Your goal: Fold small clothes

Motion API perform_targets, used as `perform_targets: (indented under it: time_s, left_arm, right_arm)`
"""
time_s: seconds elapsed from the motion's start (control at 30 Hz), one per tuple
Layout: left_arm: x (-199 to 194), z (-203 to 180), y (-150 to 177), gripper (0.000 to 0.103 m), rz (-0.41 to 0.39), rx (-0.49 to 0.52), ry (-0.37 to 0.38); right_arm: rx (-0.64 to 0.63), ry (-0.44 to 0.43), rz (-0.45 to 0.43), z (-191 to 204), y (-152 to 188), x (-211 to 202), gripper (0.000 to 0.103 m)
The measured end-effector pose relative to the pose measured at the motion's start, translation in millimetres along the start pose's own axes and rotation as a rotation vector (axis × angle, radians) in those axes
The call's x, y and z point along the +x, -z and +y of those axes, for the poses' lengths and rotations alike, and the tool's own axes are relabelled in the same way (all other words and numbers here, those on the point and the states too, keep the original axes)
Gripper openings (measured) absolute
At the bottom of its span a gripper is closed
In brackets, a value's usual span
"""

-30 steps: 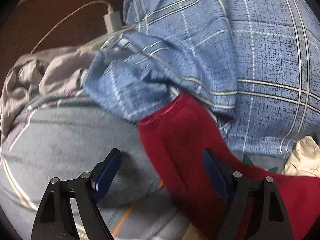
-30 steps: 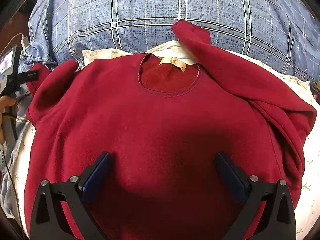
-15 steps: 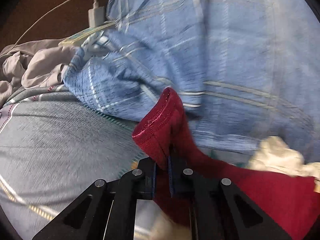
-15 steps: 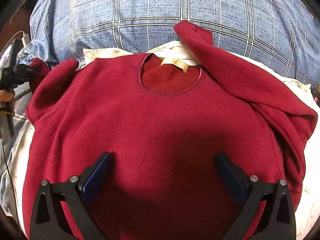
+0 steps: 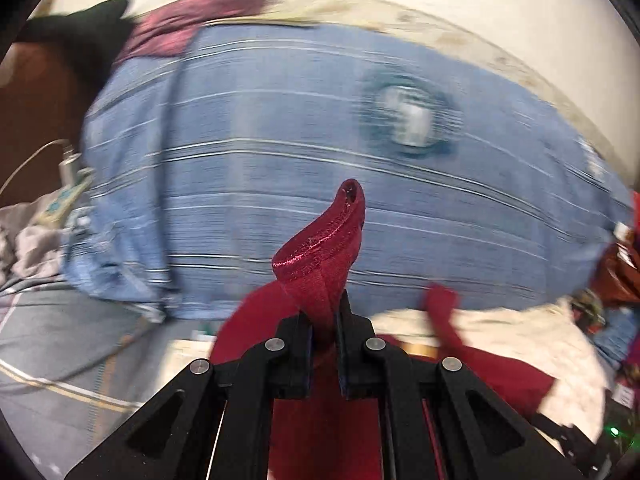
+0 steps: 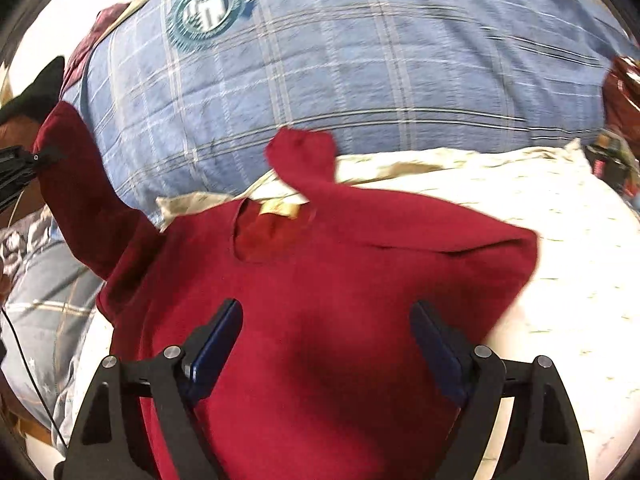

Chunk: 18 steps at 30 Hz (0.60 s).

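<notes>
A dark red sweater (image 6: 340, 300) lies front up on a cream floral sheet (image 6: 560, 240), neck and yellow label (image 6: 280, 210) toward the blue plaid quilt. My left gripper (image 5: 324, 320) is shut on the cuff of the sweater's left sleeve (image 5: 320, 256) and holds it raised; that sleeve shows lifted at the left of the right wrist view (image 6: 88, 200). My right gripper (image 6: 326, 336) is open, hovering over the sweater's lower body. The right sleeve (image 6: 304, 156) lies folded across the shoulder.
A big blue plaid quilt (image 6: 340, 60) with a round emblem (image 6: 206, 10) lies behind the sweater. A grey blanket (image 5: 60, 340), a charger and cable (image 5: 64, 160) and crumpled grey cloth (image 5: 28, 240) are to the left. Clutter (image 5: 616, 272) sits at the far right.
My left gripper closed on the left sleeve's cuff and lifted it up and away from the bed. My right gripper stayed open but shifted, the view tilting up toward the quilt.
</notes>
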<state>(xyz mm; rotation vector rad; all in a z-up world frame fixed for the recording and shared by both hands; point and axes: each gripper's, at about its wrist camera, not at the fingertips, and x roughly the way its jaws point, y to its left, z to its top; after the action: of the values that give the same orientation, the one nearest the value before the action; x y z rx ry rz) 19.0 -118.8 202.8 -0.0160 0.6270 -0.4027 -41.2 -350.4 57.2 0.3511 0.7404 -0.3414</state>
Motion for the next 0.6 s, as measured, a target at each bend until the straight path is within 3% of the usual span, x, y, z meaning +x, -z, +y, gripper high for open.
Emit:
perform_targets:
  time_s: [0.2, 0.37, 0.47, 0.57, 0.6]
  left_arm:
    - [-1.6, -69.1, 32.8, 0.008, 0.093, 0.062, 0.186]
    - [41.3, -92.8, 69.8, 0.009, 0.245, 0.050, 0.278]
    - [64.1, -86.8, 80.9, 0.025, 0.317, 0.037, 0.306]
    - [63.4, -69.5, 72.8, 0.038, 0.309, 0.044, 0.297]
    - [60.7, -60.9, 70.1, 0.047, 0.294, 0.042, 0.294]
  right_arm:
    - [0.051, 0.026, -0.013, -33.6, -0.4, -13.0, 0.088]
    - [0.047, 0.079, -0.017, -52.3, 0.9, -19.0, 0.088]
    - [0.061, 0.088, -0.009, -61.8, 3.5, -20.0, 0.088]
    - [0.066, 0.076, -0.003, -65.6, 3.2, -17.3, 0.088]
    - [0.071, 0.055, 0.002, -65.3, 2.4, -15.6, 0.088]
